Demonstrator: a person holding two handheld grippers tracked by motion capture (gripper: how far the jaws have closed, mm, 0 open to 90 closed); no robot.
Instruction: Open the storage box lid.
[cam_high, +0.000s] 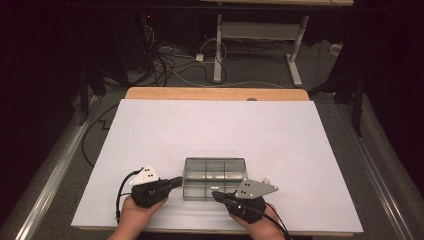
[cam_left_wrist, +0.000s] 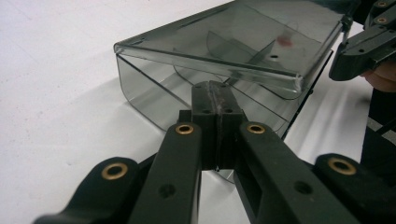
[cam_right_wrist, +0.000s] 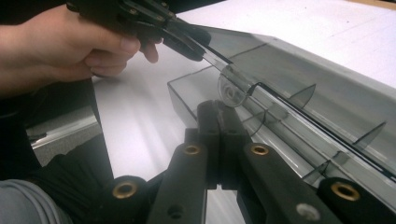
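Observation:
A clear, smoky plastic box (cam_high: 215, 172) with inner dividers sits near the front middle of the white table. Its lid (cam_left_wrist: 233, 42) is tilted slightly above the base. My left gripper (cam_high: 177, 182) lies at the box's left front corner, jaws pressed together with nothing between them (cam_left_wrist: 215, 93). Seen from the right gripper view, the left gripper (cam_right_wrist: 198, 39) has its tip against the lid's corner edge. My right gripper (cam_high: 215, 194) points at the box's front wall, also shut and empty (cam_right_wrist: 218, 109). The box (cam_right_wrist: 327, 93) runs off to the right there.
A white sheet (cam_high: 215, 125) covers the tabletop, with a wooden strip (cam_high: 215, 93) at the far edge. Beyond the table are floor cables (cam_high: 170, 65) and a desk frame (cam_high: 260, 45). A hand (cam_right_wrist: 60, 46) holds the left gripper.

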